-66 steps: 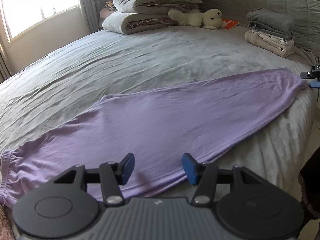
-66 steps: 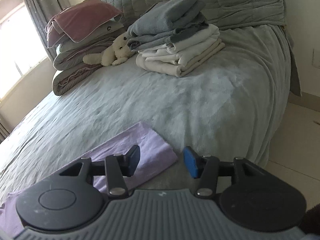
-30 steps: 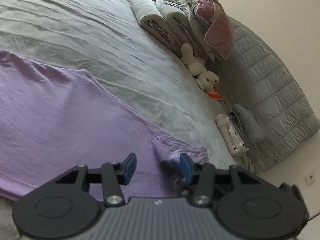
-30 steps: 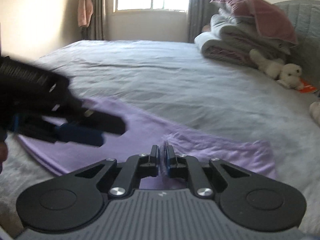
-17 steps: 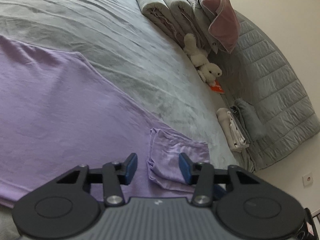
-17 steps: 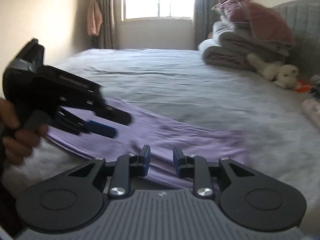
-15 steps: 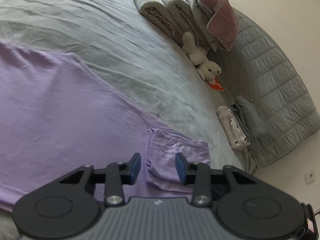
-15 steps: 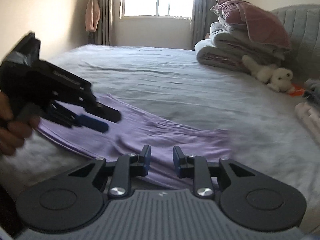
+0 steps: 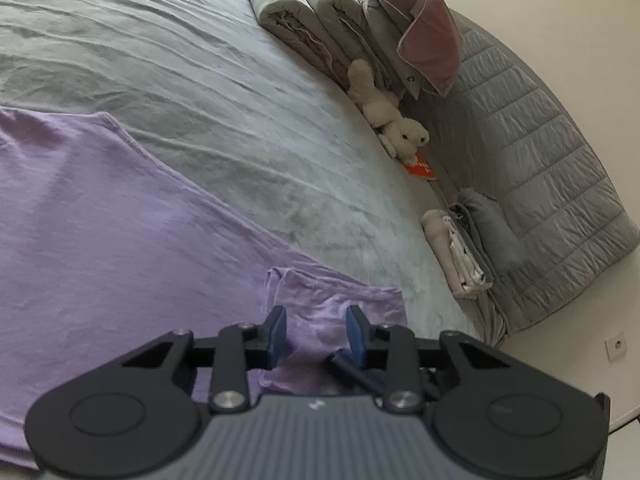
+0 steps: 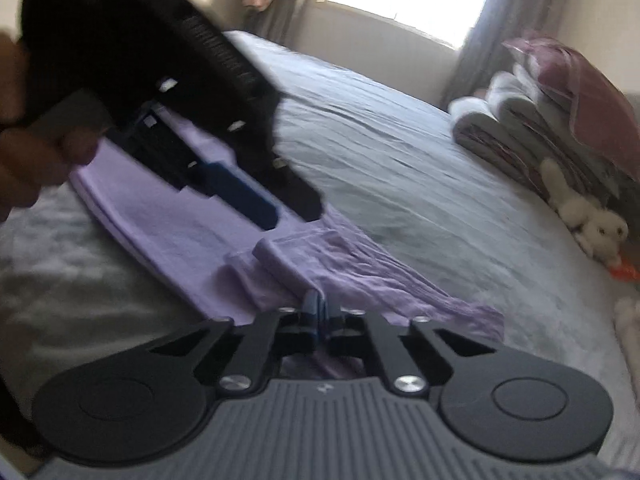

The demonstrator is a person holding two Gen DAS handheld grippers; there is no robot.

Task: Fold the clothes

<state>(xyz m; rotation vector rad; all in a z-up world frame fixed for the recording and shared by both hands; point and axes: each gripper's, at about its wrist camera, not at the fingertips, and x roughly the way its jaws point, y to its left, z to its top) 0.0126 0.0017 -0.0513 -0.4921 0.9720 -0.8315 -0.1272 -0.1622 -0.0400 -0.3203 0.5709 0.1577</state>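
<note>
The lilac garment (image 9: 120, 216) is lying spread flat across the grey bed (image 9: 208, 92), with its narrow end doubled back onto itself near the bed's edge, which looks like the start of a fold along its length. The right hand-held gripper (image 10: 316, 314) is pinching that turned-over end with its 2 blue pads fully together on the cloth, apparently so the end can be carried over the rest of the fabric. The left hand-held gripper (image 9: 316, 334) is hovering just above the same bunched end, its pads partly apart and bracketing the folded flap without visibly pressing it; I judge it is placing itself to pin or take a second corner. In the right wrist view it is crossing close in front, gripped by the person's hand (image 10: 36, 148), so the 2 tools are crowding each other over a small patch of cloth.

Well away by the quilted headboard (image 9: 552, 168), a stack of rolled bedding (image 9: 320, 28) topped by a pink pillow (image 9: 424, 24), a white plush toy (image 9: 396, 128) and a pile of folded clothes (image 9: 468, 252) are sitting, clear of the fold.
</note>
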